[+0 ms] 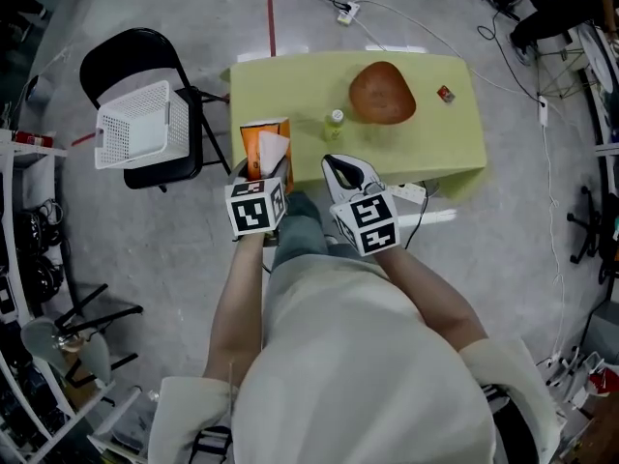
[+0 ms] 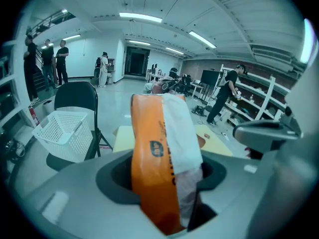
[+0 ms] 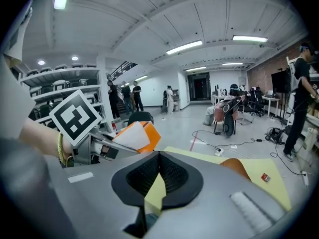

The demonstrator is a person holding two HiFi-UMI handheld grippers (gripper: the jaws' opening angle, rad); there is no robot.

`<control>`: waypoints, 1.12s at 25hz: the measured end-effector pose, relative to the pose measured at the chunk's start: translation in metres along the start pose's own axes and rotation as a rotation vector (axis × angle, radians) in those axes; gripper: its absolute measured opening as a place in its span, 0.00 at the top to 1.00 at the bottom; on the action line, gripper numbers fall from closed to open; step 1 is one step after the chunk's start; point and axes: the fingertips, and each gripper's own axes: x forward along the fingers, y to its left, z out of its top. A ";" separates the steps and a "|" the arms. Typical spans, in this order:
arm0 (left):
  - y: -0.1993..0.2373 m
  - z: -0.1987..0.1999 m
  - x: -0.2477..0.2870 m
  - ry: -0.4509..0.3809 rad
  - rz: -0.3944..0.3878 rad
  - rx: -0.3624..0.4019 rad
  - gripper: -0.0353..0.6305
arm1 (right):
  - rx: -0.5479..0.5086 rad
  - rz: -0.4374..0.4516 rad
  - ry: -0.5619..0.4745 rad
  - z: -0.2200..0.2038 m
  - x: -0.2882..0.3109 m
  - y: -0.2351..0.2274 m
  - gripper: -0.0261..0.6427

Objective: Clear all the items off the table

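Orange tissue pack (image 2: 158, 158) with white tissue showing on one face: my left gripper (image 1: 263, 176) has its fingers clamped on the lower end, spread about halfway by the pack's width. The pack's long axis runs straight out along the fingers, away from me. It sits over the near left corner of the bench (image 1: 290, 83) and looks to be clear of the top.

Beside it, at the bench's near edge, my right gripper (image 3: 158, 171) has its fingers pressed together with nothing between them.

Off the bench's left edge stands a black folding chair (image 1: 126, 51) with a white basket (image 1: 135, 124) on its seat. I take that to be the drop point. It lies to the left of the pack and a little beyond it — on the left arm's side, so that arm is the nearer one. I'd expect the move to be a sideways swing past the bench's left edge, not a reach forward.

On the bench, just ahead of the right fingers, a small green bottle (image 1: 334, 124) stands upright. Behind it, near the bench's middle, is a brown rounded thing (image 1: 382, 93). Toward the far right corner lies a small red item (image 1: 445, 94) — too small to name. All three lie nearer my right hand.
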 end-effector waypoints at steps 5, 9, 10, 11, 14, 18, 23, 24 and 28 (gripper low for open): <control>-0.012 -0.017 -0.028 -0.007 0.012 -0.034 0.54 | -0.019 0.040 -0.011 -0.003 -0.019 0.014 0.96; -0.018 -0.028 -0.050 -0.016 0.027 -0.056 0.54 | -0.036 0.074 -0.015 -0.003 -0.031 0.025 0.96; -0.017 -0.031 -0.055 -0.018 0.032 -0.059 0.54 | -0.041 0.083 -0.015 -0.003 -0.033 0.028 0.96; -0.016 -0.034 -0.060 -0.021 0.038 -0.063 0.54 | -0.045 0.094 -0.015 -0.003 -0.033 0.031 0.96; -0.008 -0.039 -0.074 -0.035 0.058 -0.085 0.54 | -0.061 0.129 -0.012 -0.003 -0.032 0.045 0.96; 0.015 -0.046 -0.092 -0.051 0.090 -0.123 0.54 | -0.092 0.176 -0.002 -0.001 -0.021 0.068 0.96; 0.058 -0.054 -0.114 -0.066 0.132 -0.168 0.54 | -0.124 0.233 0.007 0.008 0.004 0.107 0.96; 0.067 -0.056 -0.119 -0.065 0.138 -0.174 0.54 | -0.126 0.244 0.010 0.010 0.009 0.116 0.96; 0.111 -0.060 -0.136 -0.064 0.158 -0.189 0.54 | -0.141 0.281 0.022 0.021 0.036 0.157 0.96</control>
